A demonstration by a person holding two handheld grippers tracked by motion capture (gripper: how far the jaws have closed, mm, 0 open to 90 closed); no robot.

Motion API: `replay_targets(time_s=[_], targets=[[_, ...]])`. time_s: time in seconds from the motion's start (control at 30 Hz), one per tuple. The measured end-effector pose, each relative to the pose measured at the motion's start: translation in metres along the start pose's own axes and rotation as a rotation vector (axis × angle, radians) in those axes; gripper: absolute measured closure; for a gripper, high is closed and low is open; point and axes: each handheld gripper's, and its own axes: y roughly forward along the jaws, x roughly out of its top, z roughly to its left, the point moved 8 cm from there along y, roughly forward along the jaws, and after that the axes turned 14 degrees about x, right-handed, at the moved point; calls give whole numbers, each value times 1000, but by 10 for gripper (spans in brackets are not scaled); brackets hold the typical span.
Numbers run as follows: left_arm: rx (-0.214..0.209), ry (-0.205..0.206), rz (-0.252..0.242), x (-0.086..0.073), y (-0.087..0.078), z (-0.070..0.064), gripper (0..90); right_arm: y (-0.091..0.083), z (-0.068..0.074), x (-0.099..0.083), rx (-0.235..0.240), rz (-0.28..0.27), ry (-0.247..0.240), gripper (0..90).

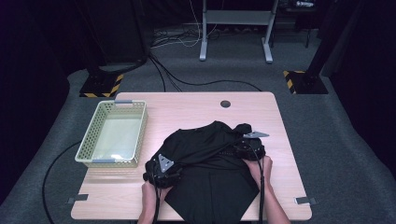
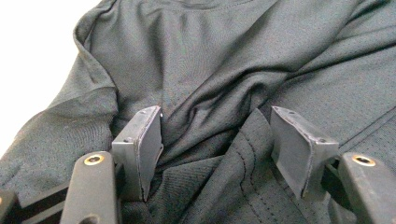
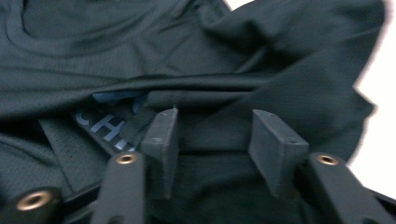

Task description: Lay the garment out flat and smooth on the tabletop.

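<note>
black mesh t-shirt (image 1: 212,163) lies rumpled on the near middle of the light wood table (image 1: 191,105), lower part hanging past the near edge. thin perforated knit, looks light, limp and a bit slick, no stiffness, will sag and bunch wherever lifted; best taken by a stitched hem or a doubled fold, not a single layer. left gripper (image 2: 217,142) jaws stand wide apart over a ridge of folded cloth with a stitched hem between them, nothing clamped. right gripper (image 3: 212,135) jaws also spread, fabric bunched between them, holding nothing; pale blue print letters (image 3: 105,126) peek out of a fold beside its left jaw. pale green plastic basket (image 1: 114,134) sits at the table's left, well apart from the shirt. grey carpet floor, cables, dark room, metal stand legs (image 1: 236,28) at the back.
</note>
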Motion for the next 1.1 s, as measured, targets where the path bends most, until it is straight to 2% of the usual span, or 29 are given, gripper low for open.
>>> replay_targets(time_s=[0.03,0.1,0.17,0.3,0.47,0.63,0.77,0.93,1.0,1.1], targets=[[0,0,0,0,0,0,355,1,1,2,-14,-2,-8,546],[0,1,0,0,0,0,355,2,0,5,-18,-10,-4,701],[0,0,0,0,0,0,355,2,-2,5,-43,-10,-15,820],[0,0,0,0,0,0,355,-5,-9,4,-66,-35,1,871],[0,1,0,0,0,0,355,-30,-25,8,-119,-91,12,873],[0,0,0,0,0,0,355,-56,-50,9,-194,-124,23,875],[0,0,0,0,0,0,355,-67,-73,2,-256,-109,31,875],[0,0,0,0,0,0,355,-68,-103,-11,-305,-73,73,866],[0,-1,0,0,0,0,355,-70,-107,-13,-300,-78,105,789],[1,1,0,0,0,0,355,-77,-92,-7,-279,-121,91,685]])
